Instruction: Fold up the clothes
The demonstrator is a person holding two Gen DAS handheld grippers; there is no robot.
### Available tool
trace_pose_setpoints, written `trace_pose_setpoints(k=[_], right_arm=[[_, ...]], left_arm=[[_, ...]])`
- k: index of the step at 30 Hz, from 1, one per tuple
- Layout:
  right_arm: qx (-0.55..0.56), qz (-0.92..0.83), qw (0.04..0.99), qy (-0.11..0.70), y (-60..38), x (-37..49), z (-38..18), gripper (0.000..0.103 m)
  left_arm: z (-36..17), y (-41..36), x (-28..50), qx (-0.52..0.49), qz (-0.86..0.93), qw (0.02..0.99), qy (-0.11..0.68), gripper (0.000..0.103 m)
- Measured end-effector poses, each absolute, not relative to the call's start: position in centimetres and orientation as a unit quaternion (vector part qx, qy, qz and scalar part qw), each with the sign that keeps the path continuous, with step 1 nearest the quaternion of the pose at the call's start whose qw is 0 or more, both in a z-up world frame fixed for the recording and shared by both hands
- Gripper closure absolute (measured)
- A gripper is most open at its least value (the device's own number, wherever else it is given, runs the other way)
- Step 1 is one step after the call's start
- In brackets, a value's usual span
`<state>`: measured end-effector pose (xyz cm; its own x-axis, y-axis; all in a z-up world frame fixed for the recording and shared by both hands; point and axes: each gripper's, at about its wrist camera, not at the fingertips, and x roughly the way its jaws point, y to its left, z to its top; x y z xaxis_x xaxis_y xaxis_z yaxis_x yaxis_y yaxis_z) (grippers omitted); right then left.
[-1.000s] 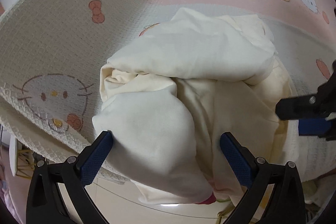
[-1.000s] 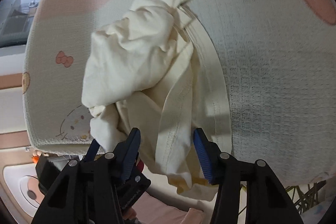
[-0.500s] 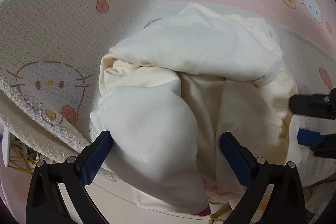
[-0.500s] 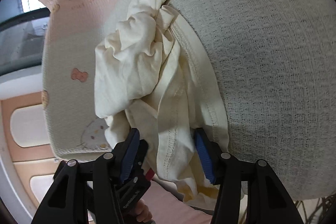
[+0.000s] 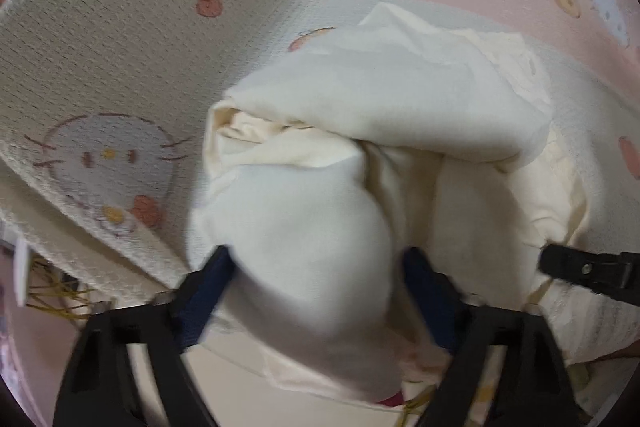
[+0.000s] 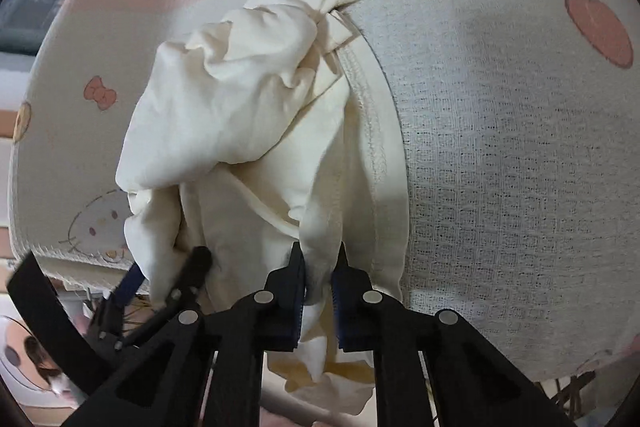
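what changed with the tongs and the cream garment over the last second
The right tongs have just closed, pinching a fold at the near edge of the cream garment. The left tongs have been closing around its bunched end. The garment stays crumpled on the patterned blanket.

Both wrist views look steeply down, close over the crumpled cream garment (image 5: 360, 131) they share.

A crumpled garment (image 5: 384, 131) lies bunched on a printed blanket (image 5: 120, 39), near the blanket's front edge — part of the cloth hangs over that edge. The left gripper (image 5: 316, 279) straddles the nearest bulge of cloth, a finger at each side. To its right the right gripper (image 6: 319, 267), its jaws just closed, pinches a fold beside the hemmed edge — bare blanket spreads to the right.
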<state>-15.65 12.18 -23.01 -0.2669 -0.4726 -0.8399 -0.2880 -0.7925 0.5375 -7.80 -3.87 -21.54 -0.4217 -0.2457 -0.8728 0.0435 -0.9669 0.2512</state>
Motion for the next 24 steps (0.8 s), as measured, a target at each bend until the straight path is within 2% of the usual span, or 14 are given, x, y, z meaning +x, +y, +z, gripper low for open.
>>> trace_pose_setpoints(k=[5, 13, 19, 20, 24], right_arm=[[0.594, -0.756, 0.057, -0.268, 11.8, -15.0, -22.4, 0.097], [0.554, -0.812, 0.039, -0.178, 12.9, -13.2, -19.7, 0.099], [0.532, -0.829, 0.019, -0.174, 12.6, -12.5, -19.3, 0.099], [0.529, -0.831, 0.010, -0.172, 12.4, -12.3, -19.4, 0.099], [0.524, -0.833, -0.012, -0.180, 13.7, -10.8, -18.7, 0.099]], left_arm=[[-20.5, -4.5, -6.5, 0.532, -0.839, 0.075, -0.090, 0.045], [-18.1, -3.8, -7.7, 0.528, -0.844, 0.074, -0.060, 0.052], [-17.4, -3.4, -11.1, 0.519, -0.851, 0.065, -0.052, 0.058], [-17.1, -3.2, -11.1, 0.515, -0.853, 0.063, -0.052, 0.063], [-16.2, -2.7, -12.0, 0.505, -0.860, 0.050, -0.052, 0.064]])
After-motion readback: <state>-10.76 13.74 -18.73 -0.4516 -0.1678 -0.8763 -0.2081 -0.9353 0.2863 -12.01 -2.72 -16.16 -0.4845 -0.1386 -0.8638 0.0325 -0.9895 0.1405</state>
